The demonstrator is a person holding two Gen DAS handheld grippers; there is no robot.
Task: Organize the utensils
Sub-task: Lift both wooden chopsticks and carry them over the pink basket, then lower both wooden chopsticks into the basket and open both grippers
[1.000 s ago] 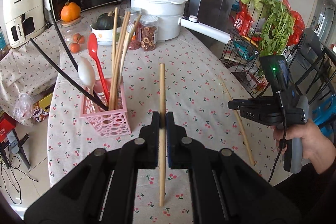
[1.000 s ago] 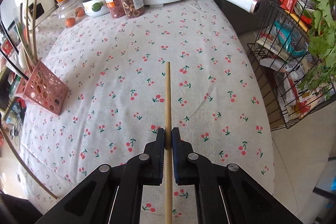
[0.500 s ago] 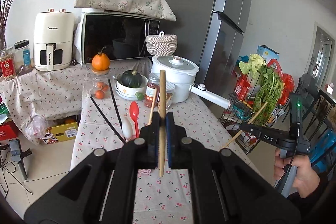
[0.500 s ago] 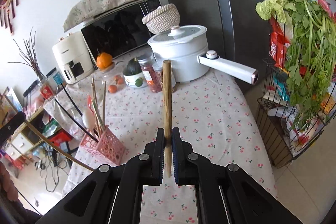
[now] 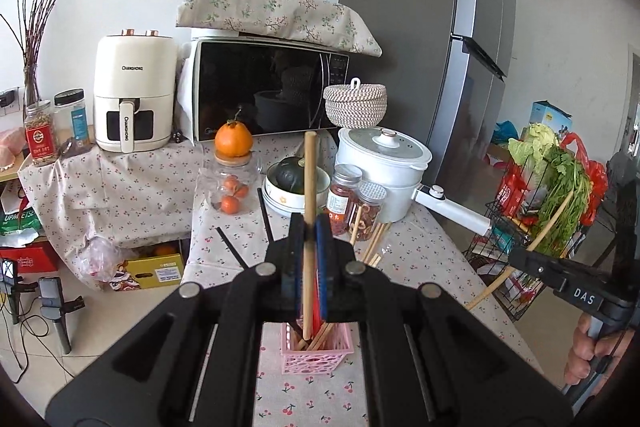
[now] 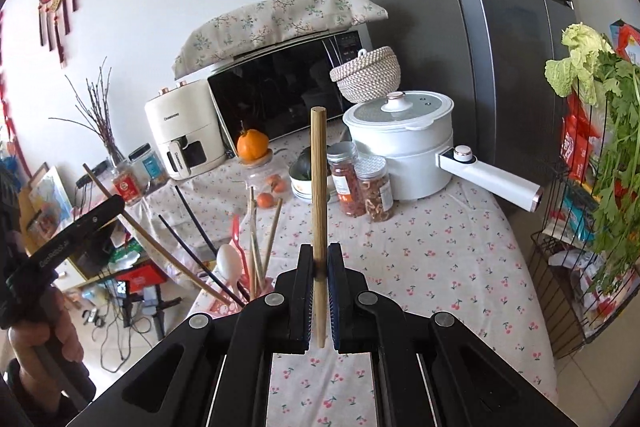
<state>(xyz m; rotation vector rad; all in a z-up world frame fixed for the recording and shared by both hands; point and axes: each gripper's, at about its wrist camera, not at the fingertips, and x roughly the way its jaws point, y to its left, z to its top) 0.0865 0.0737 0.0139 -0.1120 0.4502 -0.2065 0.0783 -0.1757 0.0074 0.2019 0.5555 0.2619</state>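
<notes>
My left gripper is shut on a wooden chopstick, held upright with its lower end over the pink utensil basket. The basket holds several wooden chopsticks, black chopsticks, a red spoon and a white spoon. My right gripper is shut on a second wooden chopstick, held upright above the cherry-print tablecloth, to the right of the basket. The right gripper with its chopstick also shows in the left wrist view. The left gripper shows in the right wrist view.
At the back of the table stand a white pot with a long handle, two spice jars, a bowl with a squash and a jar topped by an orange. A wire rack with greens stands at the right.
Both grippers lifted their chopsticks off the table and tilted them upright. The left one has moved over the pink basket, its chopstick's lower end now at the basket's opening.
</notes>
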